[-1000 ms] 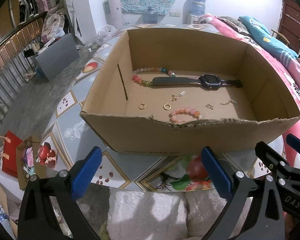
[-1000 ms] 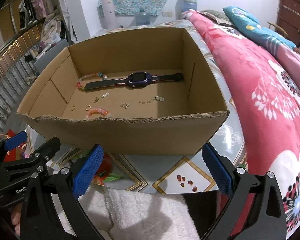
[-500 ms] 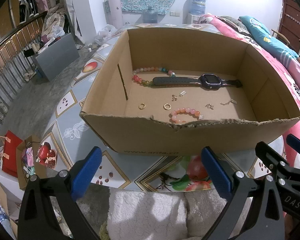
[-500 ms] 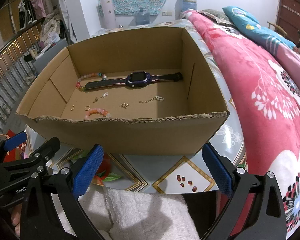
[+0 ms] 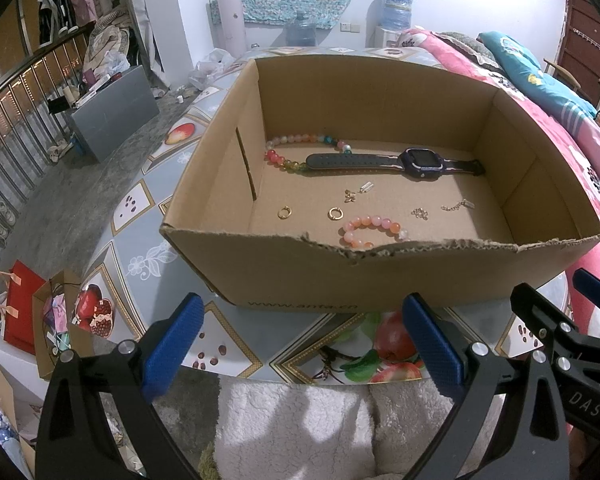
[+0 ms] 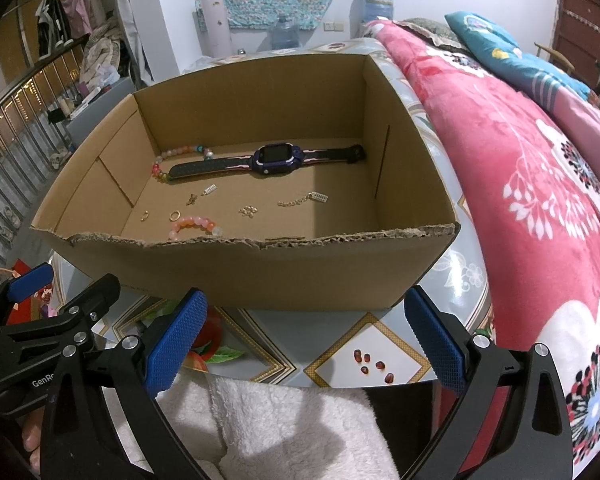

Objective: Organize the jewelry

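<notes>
An open cardboard box (image 5: pixel 300 276) (image 6: pixel 260 272) stands on the patterned table. In it lie a dark watch (image 5: pixel 420 159) (image 6: pixel 278 157), a multicoloured bead bracelet (image 5: pixel 296 140) (image 6: pixel 180 151), a pink bead bracelet (image 5: pixel 374 226) (image 6: pixel 194 225), two gold rings (image 5: pixel 285 212) (image 5: pixel 334 213), small charms (image 5: pixel 350 195) and a short chain (image 5: pixel 458 205) (image 6: pixel 302 200). My left gripper (image 5: pixel 300 344) is open and empty, in front of the box. My right gripper (image 6: pixel 306 340) is open and empty, also in front of the box.
A pink flowered blanket (image 6: pixel 540 184) lies on the right beside the table. A white fluffy cloth (image 5: pixel 296 432) (image 6: pixel 284 428) is below both grippers. A grey box (image 5: pixel 112 112), a railing (image 5: pixel 8 128) and bags (image 5: pixel 24 312) are on the left.
</notes>
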Demonstrator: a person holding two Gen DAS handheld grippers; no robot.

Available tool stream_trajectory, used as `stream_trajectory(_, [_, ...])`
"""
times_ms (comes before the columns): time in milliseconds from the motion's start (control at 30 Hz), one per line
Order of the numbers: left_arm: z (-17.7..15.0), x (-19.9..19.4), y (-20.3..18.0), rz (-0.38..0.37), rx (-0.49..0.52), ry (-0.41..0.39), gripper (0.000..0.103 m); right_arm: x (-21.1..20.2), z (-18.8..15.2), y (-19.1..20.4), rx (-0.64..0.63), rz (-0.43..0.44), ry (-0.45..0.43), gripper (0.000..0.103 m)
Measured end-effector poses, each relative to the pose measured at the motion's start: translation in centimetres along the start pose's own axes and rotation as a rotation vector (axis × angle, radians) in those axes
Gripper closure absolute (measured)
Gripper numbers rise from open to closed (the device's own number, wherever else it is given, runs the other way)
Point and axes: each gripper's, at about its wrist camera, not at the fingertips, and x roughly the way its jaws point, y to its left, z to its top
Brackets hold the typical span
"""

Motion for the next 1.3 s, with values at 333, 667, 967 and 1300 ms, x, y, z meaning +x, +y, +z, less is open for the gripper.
stream_trajectory(333, [0.03, 0.05, -0.05, -0.001, 0.0, 0.001, 0.006, -0.02, -0.03, -0.25, 0.005, 0.001, 0.004, 0.008])
stream_trajectory(667, [0.04, 0.05, -0.09, 0.0, 0.001, 0.002, 0.006, 0.24, -0.12, 0.02, 0.011, -0.001, 0.009, 0.008])
stream_trajectory(967, [0.05, 0.03, -0.07, -0.001, 0.001, 0.002, 0.006, 0.27, -0.11, 0.0, 0.01, -0.001, 0.009, 0.008])
stream_trajectory(1300, [0.07, 0.03, -0.07, 0.0, 0.001, 0.002, 0.006, 0.3, -0.07, -0.05, 0.011, 0.0, 0.009, 0.008])
